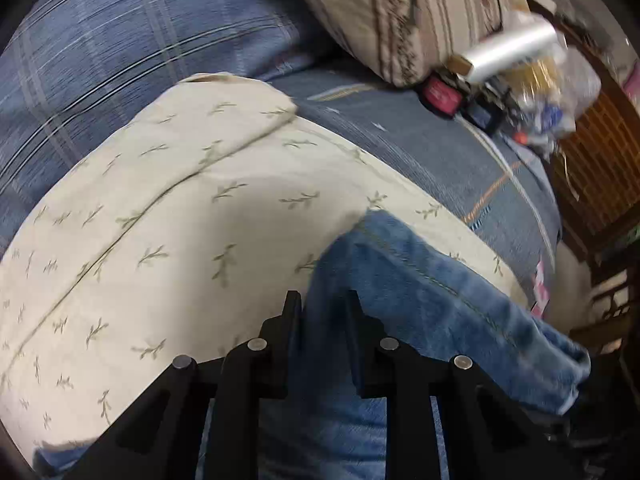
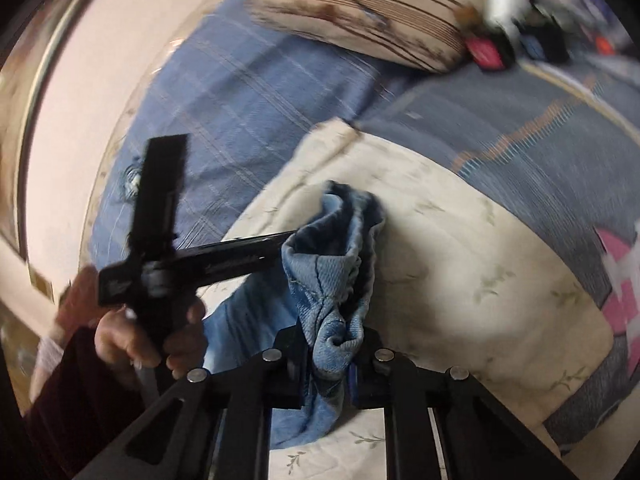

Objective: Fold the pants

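Note:
The pants are blue jeans (image 1: 432, 292), held up over a cream leaf-print cloth (image 1: 168, 208) on the bed. My left gripper (image 1: 322, 300) is shut on a fold of the denim, which runs off to the right. My right gripper (image 2: 332, 344) is shut on a bunched end of the jeans (image 2: 332, 240), lifted above the cream cloth (image 2: 480, 264). The left gripper (image 2: 276, 246), held by a hand (image 2: 132, 332), shows in the right wrist view gripping the same bunch from the left.
A blue plaid bedspread (image 1: 120, 52) lies beyond the cloth. A striped pillow (image 1: 420, 12) sits at the back. Clutter with a silver cylinder (image 1: 512, 50) and a clear bag (image 1: 560, 92) lies at the right. A wooden bed frame (image 1: 592, 168) is at the far right.

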`<state>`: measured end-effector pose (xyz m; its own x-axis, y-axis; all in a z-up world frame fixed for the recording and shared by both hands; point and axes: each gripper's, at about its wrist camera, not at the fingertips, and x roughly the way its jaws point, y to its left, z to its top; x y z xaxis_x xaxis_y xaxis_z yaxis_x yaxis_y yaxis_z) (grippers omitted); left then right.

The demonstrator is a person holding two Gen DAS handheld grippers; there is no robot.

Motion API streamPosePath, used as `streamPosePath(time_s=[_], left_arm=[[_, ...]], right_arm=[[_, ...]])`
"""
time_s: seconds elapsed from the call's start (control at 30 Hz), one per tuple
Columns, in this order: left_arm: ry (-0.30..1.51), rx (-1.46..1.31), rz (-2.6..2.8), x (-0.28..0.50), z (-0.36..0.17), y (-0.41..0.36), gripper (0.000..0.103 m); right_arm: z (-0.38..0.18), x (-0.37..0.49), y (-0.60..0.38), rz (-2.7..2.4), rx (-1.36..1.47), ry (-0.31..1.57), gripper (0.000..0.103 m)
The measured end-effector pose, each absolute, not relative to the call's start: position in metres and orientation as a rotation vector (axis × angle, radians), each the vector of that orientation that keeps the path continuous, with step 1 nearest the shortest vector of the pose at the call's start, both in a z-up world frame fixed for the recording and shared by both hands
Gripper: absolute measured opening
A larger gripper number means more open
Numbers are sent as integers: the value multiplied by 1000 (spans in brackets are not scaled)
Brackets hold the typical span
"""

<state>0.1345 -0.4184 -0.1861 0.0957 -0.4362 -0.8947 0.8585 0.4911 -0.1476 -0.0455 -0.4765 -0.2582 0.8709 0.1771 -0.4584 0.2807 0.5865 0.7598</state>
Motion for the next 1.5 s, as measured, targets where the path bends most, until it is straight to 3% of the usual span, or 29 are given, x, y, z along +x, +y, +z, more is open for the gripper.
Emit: streamPosePath(time_s=[0.17,0.33,0.7,0.8,0.87,0.93,1.1,1.23,1.3,1.33,1.5], left_arm=[[1123,347,-1006,146,-162,-375,23],[1092,265,-973,152,-136,-306,37],[1049,60,-791,159,-125,-139,49],[1066,17,-735,158,-132,-110,51],[1078,-7,-722,155,-136,-100,51],[1075,-21,-736,149,-136,-100,51],[1045,21,-751,134,-137,-131,55],[1049,180,-680,129,-154,-173,55],[1045,263,-625,131,-166,-191,55],[1036,306,-601,131,-170,-194,55],[1006,490,-502,140,-198,-217,55]], right_arm=[[-229,-40,-445,-38,783,487,14],[-209,-25,-405,8,638,480,14],[-199,25,-295,232,473,576,14],[-219,49,-257,330,478,752,26],[-228,54,-240,385,453,812,56],[-222,45,-235,462,438,765,64],[-211,19,-283,438,548,609,64],[-222,9,-326,278,607,588,62],[-227,9,-331,221,575,609,50],[-230,11,-330,213,556,626,37],[-233,23,-314,245,476,677,36]])
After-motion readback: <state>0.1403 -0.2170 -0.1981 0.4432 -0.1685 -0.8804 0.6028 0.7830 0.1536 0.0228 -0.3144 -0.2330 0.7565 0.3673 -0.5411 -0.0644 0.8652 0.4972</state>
